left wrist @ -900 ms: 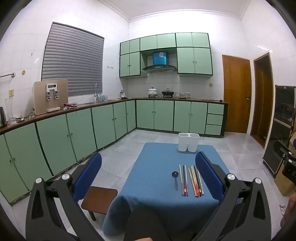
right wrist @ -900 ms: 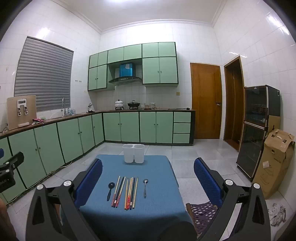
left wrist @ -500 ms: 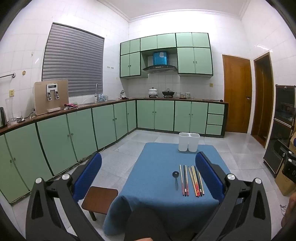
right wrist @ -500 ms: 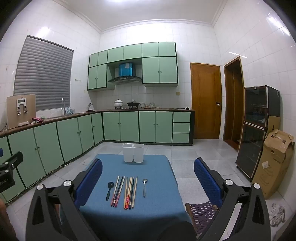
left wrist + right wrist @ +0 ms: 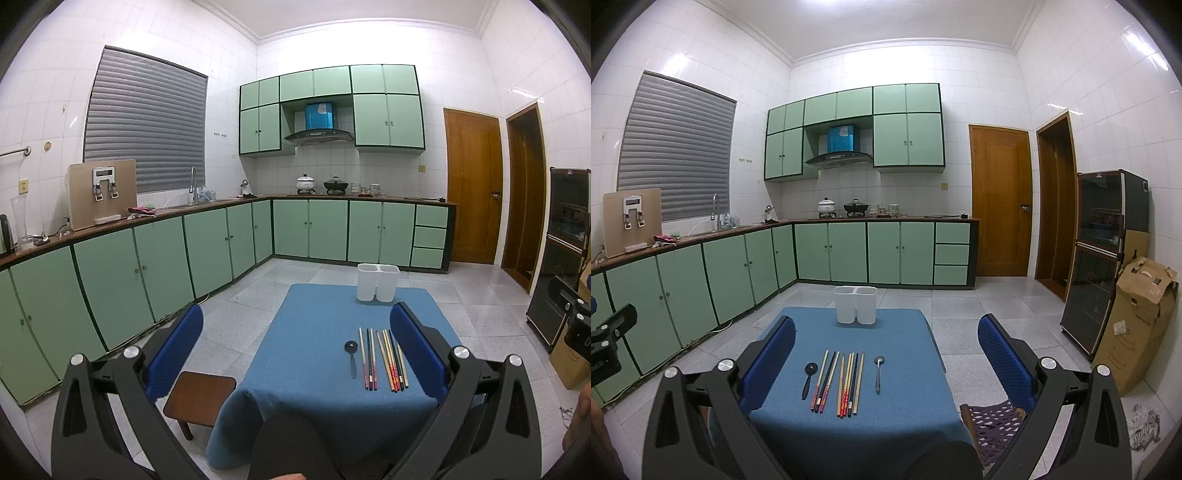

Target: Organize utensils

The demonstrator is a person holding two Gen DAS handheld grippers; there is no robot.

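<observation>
A blue-clothed table (image 5: 894,417) carries a row of several chopsticks (image 5: 842,382), a black spoon (image 5: 809,376) to their left and a metal spoon (image 5: 878,371) to their right. A white two-compartment holder (image 5: 855,304) stands at the far edge. In the left wrist view the chopsticks (image 5: 384,358), black spoon (image 5: 351,354) and holder (image 5: 377,282) show; the metal spoon is hidden behind the right finger. My left gripper (image 5: 295,343) and right gripper (image 5: 886,350) are open and empty, held high before the table's near edge.
A brown stool (image 5: 199,397) stands left of the table, a patterned stool (image 5: 993,424) to its right. Green cabinets (image 5: 147,266) line the left and far walls. A cardboard box (image 5: 1137,325) and dark cabinet (image 5: 1100,258) stand at the right.
Both grippers have drifted very slightly; the table sits a touch lower in view. Nothing was taken hold of.
</observation>
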